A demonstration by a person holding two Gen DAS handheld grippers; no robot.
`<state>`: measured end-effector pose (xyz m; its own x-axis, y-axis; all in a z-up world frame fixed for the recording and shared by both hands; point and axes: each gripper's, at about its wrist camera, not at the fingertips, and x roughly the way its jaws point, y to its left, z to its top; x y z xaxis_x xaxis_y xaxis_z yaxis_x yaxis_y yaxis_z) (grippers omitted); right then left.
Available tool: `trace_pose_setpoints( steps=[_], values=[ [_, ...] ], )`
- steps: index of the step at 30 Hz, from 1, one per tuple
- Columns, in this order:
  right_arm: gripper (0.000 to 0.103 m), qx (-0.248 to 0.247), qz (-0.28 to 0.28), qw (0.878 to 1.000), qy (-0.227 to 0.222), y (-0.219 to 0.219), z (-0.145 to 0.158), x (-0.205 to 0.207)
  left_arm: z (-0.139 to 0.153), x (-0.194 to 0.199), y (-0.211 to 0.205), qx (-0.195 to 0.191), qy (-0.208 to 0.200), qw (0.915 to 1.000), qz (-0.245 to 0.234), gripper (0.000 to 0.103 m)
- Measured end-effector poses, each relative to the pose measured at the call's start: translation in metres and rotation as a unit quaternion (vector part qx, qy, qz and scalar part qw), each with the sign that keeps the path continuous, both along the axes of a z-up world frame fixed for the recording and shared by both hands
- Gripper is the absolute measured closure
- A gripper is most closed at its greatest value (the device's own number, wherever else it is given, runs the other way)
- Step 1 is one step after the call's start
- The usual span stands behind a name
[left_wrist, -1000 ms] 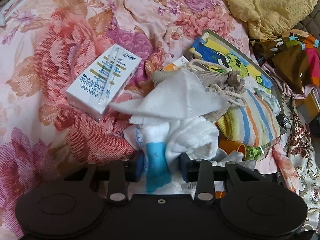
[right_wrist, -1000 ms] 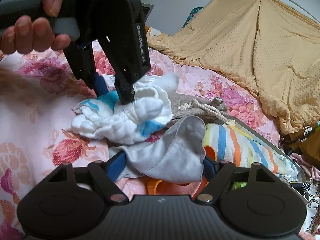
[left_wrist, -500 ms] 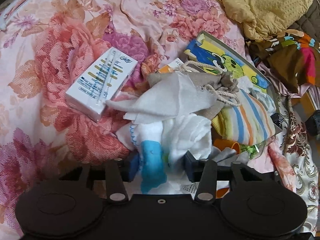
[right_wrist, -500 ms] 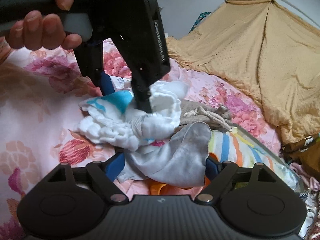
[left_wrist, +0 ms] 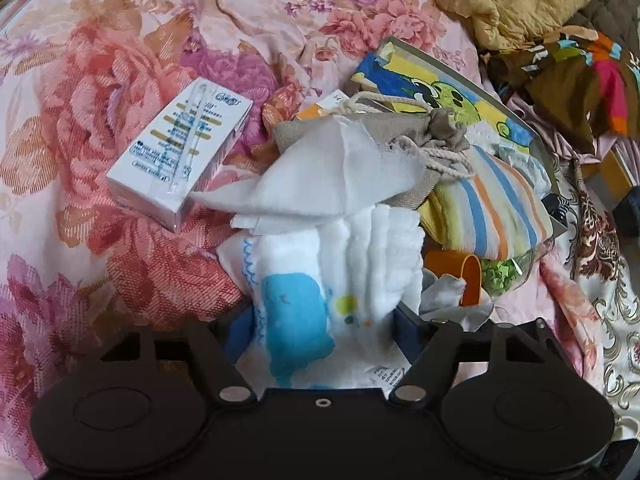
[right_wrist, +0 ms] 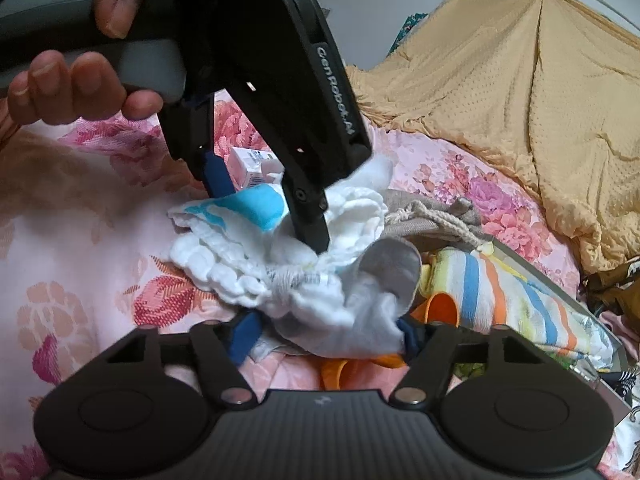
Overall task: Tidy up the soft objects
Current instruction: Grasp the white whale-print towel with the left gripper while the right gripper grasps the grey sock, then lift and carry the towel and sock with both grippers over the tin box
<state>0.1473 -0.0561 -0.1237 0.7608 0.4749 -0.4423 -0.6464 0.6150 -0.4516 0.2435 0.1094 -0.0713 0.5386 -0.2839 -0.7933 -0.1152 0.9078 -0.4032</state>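
Note:
A white quilted cloth with a blue patch [left_wrist: 320,280] is bunched between my left gripper's [left_wrist: 320,328] jaws, which are closed on it. In the right wrist view the same cloth [right_wrist: 256,256] hangs from the left gripper [right_wrist: 272,208] above the floral bedsheet. My right gripper [right_wrist: 324,336] is closed on a plain white-grey cloth [right_wrist: 368,304] just below it; this cloth [left_wrist: 332,172] also shows in the left wrist view. A beige drawstring bag [left_wrist: 432,136] and a striped cloth [left_wrist: 492,216] lie behind.
A white cotton-swab box [left_wrist: 180,160] lies on the floral sheet [left_wrist: 100,80] to the left. An orange cup [left_wrist: 460,272], a cartoon-printed tray [left_wrist: 420,84], a tan blanket [right_wrist: 520,100] and dark patterned clothes [left_wrist: 580,76] crowd the right side.
The left gripper has lifted the blue-patched cloth slightly and drawn it nearer the right gripper, whose white-grey cloth now bunches against it.

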Motion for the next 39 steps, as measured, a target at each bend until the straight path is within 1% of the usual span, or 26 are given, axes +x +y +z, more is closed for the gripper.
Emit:
trace_pose_setpoints(
  steps=[1, 3, 4, 6, 7, 8, 9, 12, 17, 21, 27, 31, 36, 39],
  values=[
    [0.041, 0.0, -0.001, 1.0, 0.003, 0.0, 0.0, 0.003, 0.0, 0.0, 0.001, -0.001, -0.001, 1.0, 0.002, 0.038],
    [0.051, 0.0, -0.005, 1.0, 0.01, -0.001, 0.0, 0.005, 0.0, 0.0, 0.004, -0.006, 0.0, 1.0, 0.007, 0.051],
    [0.053, 0.0, -0.006, 1.0, 0.011, -0.001, 0.0, 0.005, 0.0, 0.0, 0.005, -0.009, 0.001, 0.9999, 0.009, 0.054],
    [0.064, -0.001, -0.012, 1.0, 0.008, -0.003, 0.0, 0.004, 0.0, 0.0, 0.006, -0.012, 0.002, 0.9999, 0.01, 0.062],
    [0.068, -0.001, -0.017, 1.0, 0.005, -0.003, -0.001, 0.004, 0.0, -0.001, 0.007, -0.013, 0.001, 0.9999, 0.01, 0.063],
    [0.077, -0.001, -0.024, 1.0, 0.002, -0.004, -0.001, 0.003, 0.001, -0.002, 0.007, -0.014, -0.001, 0.9999, 0.011, 0.066],
    [0.082, 0.001, -0.03, 1.0, 0.001, -0.006, 0.0, 0.004, 0.003, -0.002, 0.007, -0.015, -0.003, 0.9998, 0.012, 0.069],
    [0.088, 0.023, -0.049, 0.999, 0.005, -0.014, 0.005, 0.007, 0.006, -0.006, 0.009, -0.024, -0.009, 0.9995, 0.016, 0.074],
    [0.09, 0.065, -0.075, 0.995, 0.003, -0.028, 0.017, 0.008, 0.014, -0.013, 0.008, -0.04, -0.022, 0.9988, 0.015, 0.076],
    [0.09, 0.084, -0.085, 0.993, -0.012, -0.037, 0.028, 0.005, 0.02, -0.018, 0.003, -0.047, -0.032, 0.9984, 0.005, 0.076],
    [0.09, 0.101, -0.099, 0.989, -0.035, -0.044, 0.041, 0.0, 0.026, -0.029, -0.013, -0.032, -0.058, 0.9976, -0.022, 0.076],
    [0.094, 0.107, -0.106, 0.988, -0.042, -0.049, 0.046, -0.002, 0.03, -0.035, -0.022, -0.027, -0.074, 0.9959, -0.044, 0.076],
    [0.096, 0.117, -0.113, 0.986, -0.038, -0.053, 0.047, -0.003, 0.035, -0.039, -0.028, -0.004, -0.098, 0.9934, -0.058, 0.076],
    [0.096, 0.118, -0.109, 0.987, -0.023, -0.053, 0.046, -0.001, 0.035, -0.038, -0.028, -0.002, -0.099, 0.9933, -0.059, 0.076]
  ],
)
